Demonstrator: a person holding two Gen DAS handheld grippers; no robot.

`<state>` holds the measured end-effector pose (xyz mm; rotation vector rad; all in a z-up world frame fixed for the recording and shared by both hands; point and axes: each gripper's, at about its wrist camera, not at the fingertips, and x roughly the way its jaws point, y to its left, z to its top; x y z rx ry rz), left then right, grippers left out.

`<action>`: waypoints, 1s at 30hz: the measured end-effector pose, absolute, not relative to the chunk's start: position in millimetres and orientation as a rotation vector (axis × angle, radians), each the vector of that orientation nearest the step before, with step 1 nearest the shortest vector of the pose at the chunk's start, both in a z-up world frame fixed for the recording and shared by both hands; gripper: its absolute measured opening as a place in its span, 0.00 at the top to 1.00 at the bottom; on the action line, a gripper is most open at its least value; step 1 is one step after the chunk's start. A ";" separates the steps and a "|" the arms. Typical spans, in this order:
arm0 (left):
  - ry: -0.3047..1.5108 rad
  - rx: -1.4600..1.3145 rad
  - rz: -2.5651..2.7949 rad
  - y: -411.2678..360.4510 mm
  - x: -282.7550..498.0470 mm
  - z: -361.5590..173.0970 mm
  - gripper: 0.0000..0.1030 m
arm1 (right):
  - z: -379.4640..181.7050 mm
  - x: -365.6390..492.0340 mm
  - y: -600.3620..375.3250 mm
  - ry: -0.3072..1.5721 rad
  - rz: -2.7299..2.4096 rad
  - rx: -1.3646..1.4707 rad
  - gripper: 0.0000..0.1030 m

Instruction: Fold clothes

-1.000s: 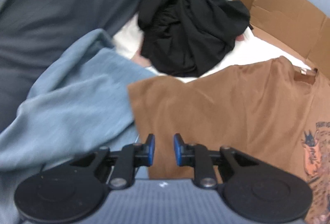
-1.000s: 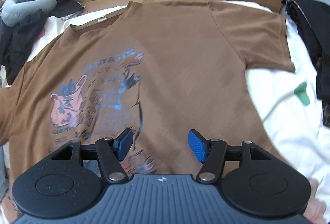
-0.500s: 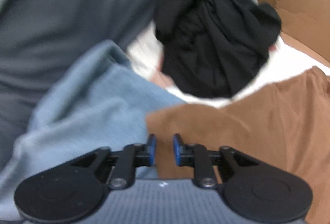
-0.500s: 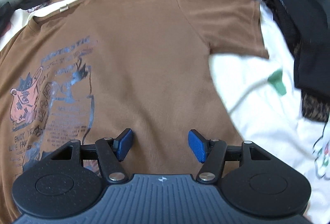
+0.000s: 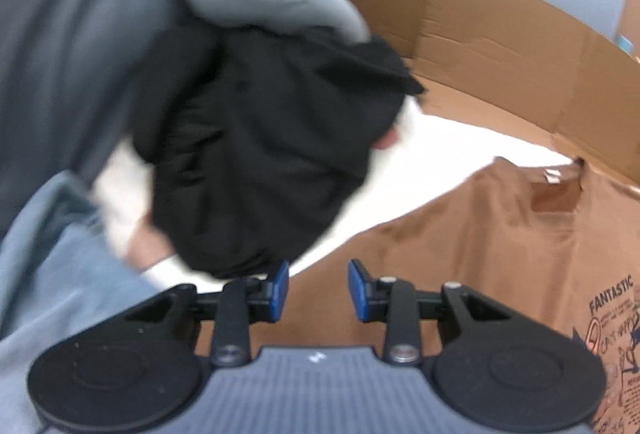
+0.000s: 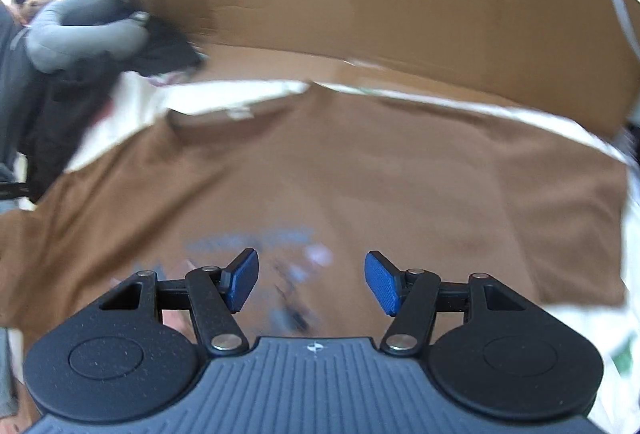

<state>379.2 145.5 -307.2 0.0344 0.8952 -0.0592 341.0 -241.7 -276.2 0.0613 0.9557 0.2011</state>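
1. Across the middle of the right wrist frame, the brown shirt [image 6: 360,170] is seen spread flat, print side up, on a white sheet [image 6: 224,94], collar toward the cardboard [image 6: 380,6] at the top; no fold can be made out in it.
2. At the bottom of that frame the right tool [image 6: 310,280] is held wide apart over the blurred print, with nothing between its pads.
3. At the bottom centre of the left wrist frame the left tool [image 5: 318,290] is also held apart and empty, over the shirt's [image 5: 500,242] left edge, where brown cloth meets the sheet [image 5: 440,154].
4. If a fold is to be made, a sleeve or a side edge would best be pinched in a single layer, with both tools at matching points so that the crease runs straight; the sheet below should be kept out of the pinch.
5. Both frames are blurred by motion, so exact contact with the cloth cannot be told.
6. At the upper centre of the left frame a crumpled black garment [image 5: 264,154] lies close to the shirt's sleeve and could be snagged.
7. At the lower left a blue cloth [image 5: 52,274] also crowds that edge, and the cardboard behind the collar limits room at the top.
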 end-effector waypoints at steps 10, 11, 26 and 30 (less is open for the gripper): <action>0.919 0.078 -0.146 130.0 407.2 -329.8 0.66 | -276.6 401.9 -185.7 0.911 0.377 -0.012 0.37; 0.923 0.081 -0.153 129.0 409.3 -332.1 0.68 | -279.5 405.5 -181.9 0.913 0.388 -0.021 0.37; 0.885 0.169 -0.133 120.4 422.5 -356.7 0.89 | -312.5 480.5 -98.5 0.960 0.527 -0.036 0.48; 0.896 0.142 -0.105 118.5 426.5 -358.9 0.88 | -317.8 505.7 -76.8 0.993 0.545 -0.036 0.52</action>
